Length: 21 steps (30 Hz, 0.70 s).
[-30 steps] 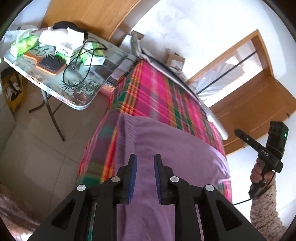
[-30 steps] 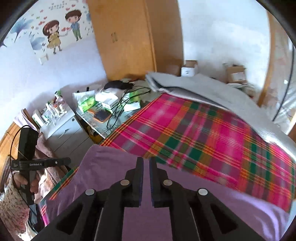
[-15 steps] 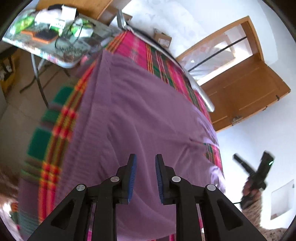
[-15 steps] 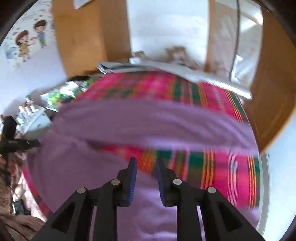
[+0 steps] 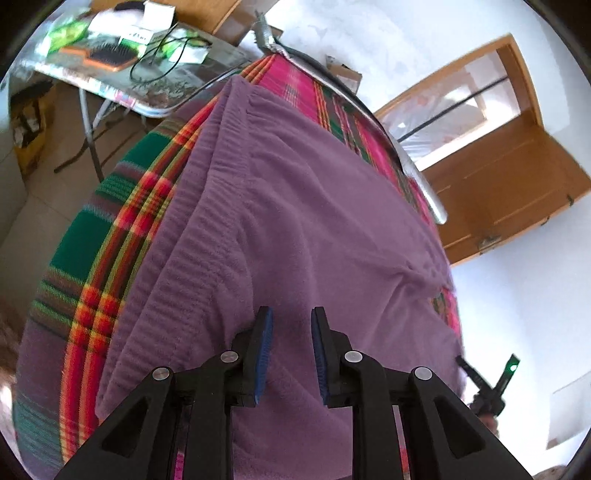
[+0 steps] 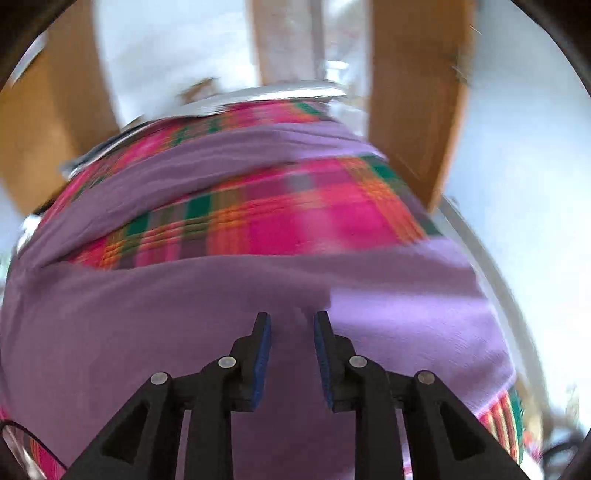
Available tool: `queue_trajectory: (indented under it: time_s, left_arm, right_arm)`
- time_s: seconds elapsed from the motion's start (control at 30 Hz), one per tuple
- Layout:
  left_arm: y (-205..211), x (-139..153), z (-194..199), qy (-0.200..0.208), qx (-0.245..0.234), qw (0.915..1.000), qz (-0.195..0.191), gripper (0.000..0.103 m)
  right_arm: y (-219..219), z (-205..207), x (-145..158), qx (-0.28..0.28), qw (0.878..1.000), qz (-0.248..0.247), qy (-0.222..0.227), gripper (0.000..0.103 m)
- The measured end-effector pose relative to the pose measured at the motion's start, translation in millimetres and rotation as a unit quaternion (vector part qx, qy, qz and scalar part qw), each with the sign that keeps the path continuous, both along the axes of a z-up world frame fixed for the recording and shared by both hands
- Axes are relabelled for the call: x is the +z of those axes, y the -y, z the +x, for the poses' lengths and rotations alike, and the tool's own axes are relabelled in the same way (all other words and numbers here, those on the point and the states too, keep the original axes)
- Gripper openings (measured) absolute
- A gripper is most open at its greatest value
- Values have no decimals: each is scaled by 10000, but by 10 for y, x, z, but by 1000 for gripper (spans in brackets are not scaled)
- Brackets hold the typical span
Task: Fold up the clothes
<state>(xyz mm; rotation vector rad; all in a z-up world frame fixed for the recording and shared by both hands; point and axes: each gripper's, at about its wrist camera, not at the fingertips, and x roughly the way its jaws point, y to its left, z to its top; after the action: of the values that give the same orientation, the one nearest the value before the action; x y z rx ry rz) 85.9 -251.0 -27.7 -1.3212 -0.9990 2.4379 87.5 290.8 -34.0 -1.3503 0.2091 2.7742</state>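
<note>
I count one purple garment [image 5: 314, 206] spread on one bed with a plaid cover [image 5: 92, 236]. I carry two hand-held grippers: my left hand-held gripper [image 5: 289, 325] and my right hand-held gripper [image 6: 291, 326]. Beside the bed stands one counter [image 5: 122, 94], bearing one hairbrush [image 5: 109, 57], one white box [image 5: 151, 22] and one black cable [image 5: 159, 51]. One wooden door [image 5: 506, 184].

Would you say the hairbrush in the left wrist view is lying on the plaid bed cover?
No, the hairbrush lies on the side table beside the bed.

Plaid-covered bed [image 5: 92, 236], purple garment [image 5: 314, 229] spread flat on it
</note>
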Motion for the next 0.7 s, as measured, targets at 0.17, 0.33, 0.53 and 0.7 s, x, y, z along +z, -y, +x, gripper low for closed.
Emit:
queue_trajectory:
  time_s: [0.17, 0.33, 0.53, 0.7]
  left_arm:
    - [-3, 117, 19, -193, 162, 9996, -131, 22]
    - [-78, 327, -22, -472, 217, 9984, -224, 22]
    - [-238, 495, -222, -635, 104, 9976, -240, 22]
    - [-466, 496, -481, -586, -135, 9979, -246, 22]
  right_arm:
    - [-42, -65, 141, -137, 9992, -288, -244, 26]
    - [295, -259, 78, 445, 9985, -291, -123, 27]
    - [564, -533, 160, 766, 9959, -409, -238, 27]
    - [1039, -1005, 259, 1347, 9901, -274, -272, 27]
